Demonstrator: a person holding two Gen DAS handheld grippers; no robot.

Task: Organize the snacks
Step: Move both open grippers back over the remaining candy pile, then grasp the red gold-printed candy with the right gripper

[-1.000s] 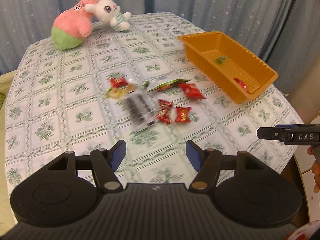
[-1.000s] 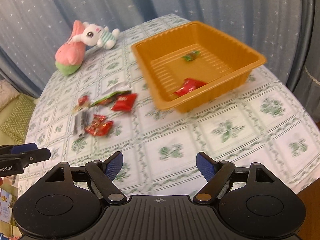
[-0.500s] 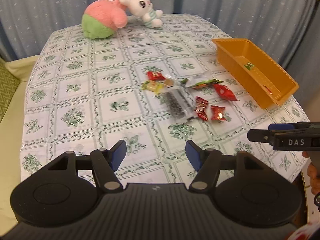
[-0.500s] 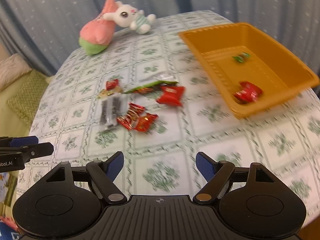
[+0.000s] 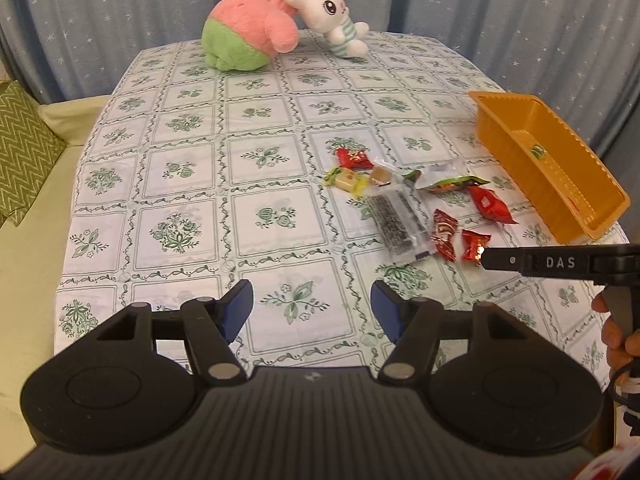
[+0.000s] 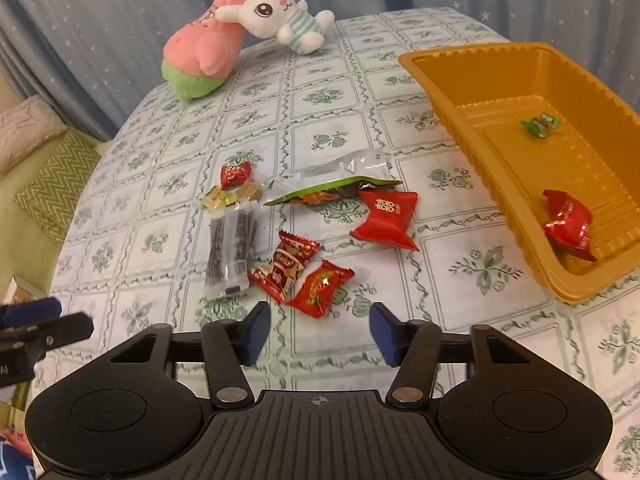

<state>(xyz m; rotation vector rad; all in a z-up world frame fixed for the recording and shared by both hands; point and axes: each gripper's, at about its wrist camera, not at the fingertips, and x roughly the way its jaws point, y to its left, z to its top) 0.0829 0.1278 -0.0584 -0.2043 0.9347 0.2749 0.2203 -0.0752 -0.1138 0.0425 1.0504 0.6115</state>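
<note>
**Lining up on the nearest red candy**

My right tongs (image 6: 320, 330) have just been closing partway, and nothing is between the pads; they hang over bare cloth with a moderate gap left. The small red candy (image 6: 320, 288) lies just beyond the tips, nearly centred between them, with a second red-and-white wrapper (image 6: 286, 266) touching it on its left. To do this pick well, I judge I should come down so the pads straddle only the nearer candy, narrow side across the gap, and avoid dragging its neighbour along. The wrapper is crinkly and slick, so I would squeeze on the padded middle rather than on a twisted end.

My left tongs (image 5: 312, 312) stand open and empty, over the near part of the counter (image 5: 180, 184), well short of the pile.

Further out sit the clear packet of dark sticks (image 6: 232, 248), the larger red pillow pack (image 6: 386, 216), the green-edged pouch (image 6: 336, 188), a yellow sweet (image 6: 224, 198) and another small red one (image 6: 236, 174). The orange tray (image 6: 452, 92) waits on the right, already holding a red candy (image 6: 568, 226) and a green one (image 6: 542, 124), so most of the sorting is still ahead.

Both tongs tilt steeply down toward the cloth. From the left view, the right tool reaches in from the side, with a hand (image 5: 616, 340) on its grip.
</note>
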